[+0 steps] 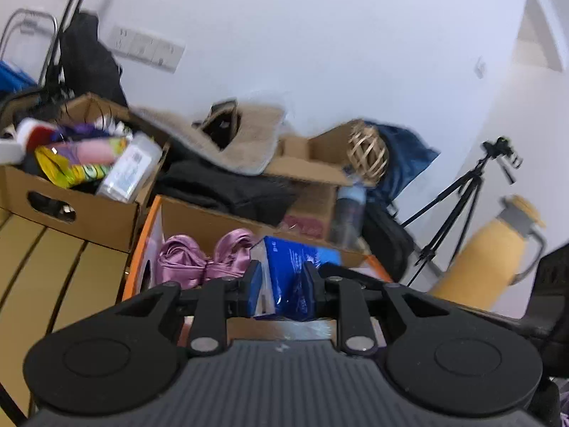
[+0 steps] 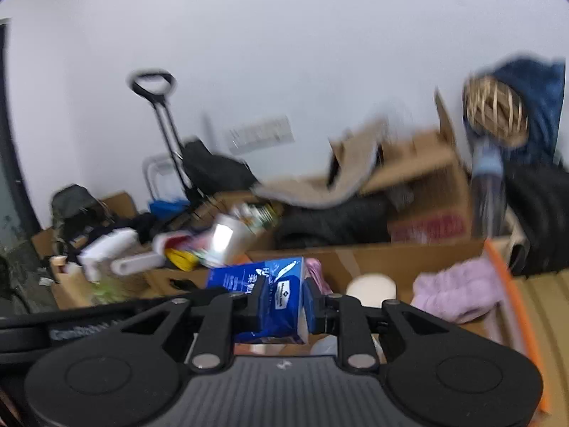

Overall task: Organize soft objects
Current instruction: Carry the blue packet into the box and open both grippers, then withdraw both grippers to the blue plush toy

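We had both the left gripper (image 1: 281,281) and right gripper (image 2: 282,297) clamped on one blue tissue pack (image 1: 297,270), the orange-rimmed box (image 2: 498,259) lying just ahead.

We cannot read the small words on the blue pack (image 2: 263,302) because the right wrist view is blurry. Each gripper covers part of that pack. The black cloth (image 1: 227,188) hides behind the orange-edged box (image 1: 185,213). The yellow jug (image 1: 487,252) is fuzzy, its bottom hidden.
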A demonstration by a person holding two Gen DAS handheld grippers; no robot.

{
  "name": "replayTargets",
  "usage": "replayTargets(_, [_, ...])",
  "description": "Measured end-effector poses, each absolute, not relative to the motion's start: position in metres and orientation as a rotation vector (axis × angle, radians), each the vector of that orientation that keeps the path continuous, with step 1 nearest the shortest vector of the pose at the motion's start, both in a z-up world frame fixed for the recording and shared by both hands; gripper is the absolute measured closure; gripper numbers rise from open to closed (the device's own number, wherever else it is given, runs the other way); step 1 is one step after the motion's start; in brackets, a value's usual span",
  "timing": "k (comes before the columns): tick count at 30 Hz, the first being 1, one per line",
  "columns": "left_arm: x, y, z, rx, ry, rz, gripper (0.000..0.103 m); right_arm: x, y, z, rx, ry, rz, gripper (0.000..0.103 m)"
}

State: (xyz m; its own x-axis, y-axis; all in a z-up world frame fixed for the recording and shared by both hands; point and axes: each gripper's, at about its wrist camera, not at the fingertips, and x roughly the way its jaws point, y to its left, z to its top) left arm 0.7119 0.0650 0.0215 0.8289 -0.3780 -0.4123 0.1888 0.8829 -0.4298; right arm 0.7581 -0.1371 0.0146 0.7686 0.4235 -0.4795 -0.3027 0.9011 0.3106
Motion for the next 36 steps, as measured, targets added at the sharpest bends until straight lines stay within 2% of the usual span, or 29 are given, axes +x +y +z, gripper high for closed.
replayTargets(5, [0.751,0.052,-0.015,-0.292,0.681,-0.192,0.082,0.806,-0.111,-0.031,0.090,0.790,0.314,0.089])
replayTargets(8, [0.749,0.062,-0.014,-0.310,0.676,-0.163,0.078,0.811,-0.104,-0.034,0.076,0.818,0.373,0.087])
replayTargets(10, [0.744,0.068,-0.007,-0.294,0.644,-0.161,0.068,0.806,-0.099,-0.031,0.042,0.806,0.383,0.087])
replayTargets(12, [0.731,0.072,0.005,-0.261,0.620,-0.165,0.067,0.794,-0.102,-0.023,0.032,0.776,0.372,0.086])
replayTargets(15, [0.703,0.081,0.031,-0.237,0.539,-0.152,0.066,0.771,-0.114,0.001,0.054,0.715,0.410,0.079])
replayTargets(18, [0.665,0.086,0.058,-0.229,0.452,-0.145,0.054,0.744,-0.130,0.032,0.065,0.636,0.429,0.072])
replayTargets(20, [0.636,0.083,0.068,-0.204,0.407,-0.132,0.050,0.719,-0.143,0.050,0.074,0.583,0.439,0.064])
replayTargets(22, [0.608,0.079,0.070,-0.181,0.373,-0.129,0.036,0.687,-0.158,0.061,0.084,0.516,0.445,0.056])
replayTargets(24, [0.573,0.074,0.065,-0.162,0.328,-0.123,0.029,0.652,-0.171,0.065,0.069,0.448,0.436,0.050])
replayTargets(30, [0.488,0.060,0.022,-0.216,0.295,-0.140,0.021,0.549,-0.206,0.027,0.043,0.313,0.409,0.038])
replayTargets(36, [0.442,0.050,-0.034,-0.173,0.344,-0.111,0.021,0.499,-0.219,-0.030,0.074,0.391,0.373,0.034])
